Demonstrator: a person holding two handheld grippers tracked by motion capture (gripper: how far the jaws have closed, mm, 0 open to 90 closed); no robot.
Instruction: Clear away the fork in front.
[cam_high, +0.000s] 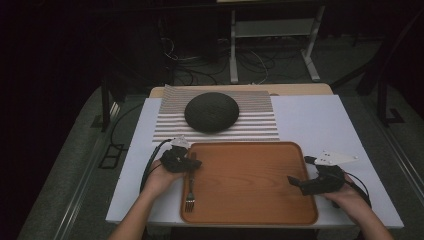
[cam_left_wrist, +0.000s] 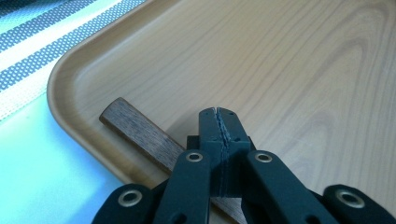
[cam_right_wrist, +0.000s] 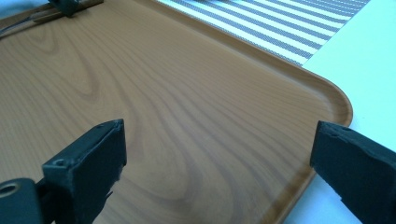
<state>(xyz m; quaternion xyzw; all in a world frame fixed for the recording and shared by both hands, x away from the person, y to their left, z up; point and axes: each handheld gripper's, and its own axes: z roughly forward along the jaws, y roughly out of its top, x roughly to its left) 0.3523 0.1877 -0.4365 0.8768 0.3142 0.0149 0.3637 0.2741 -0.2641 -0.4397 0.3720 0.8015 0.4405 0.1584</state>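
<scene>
On the tray's left edge, the left gripper pinches the fork's wooden handle; the right gripper gapes wide, holding nothing.

Fork in tray, along its left edge. Behind tray, striped mat bearing domed cover. All on table.

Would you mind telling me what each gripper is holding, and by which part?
The left gripper is shut on the fork, on its wooden handle. The right gripper is open, holding nothing.
</scene>
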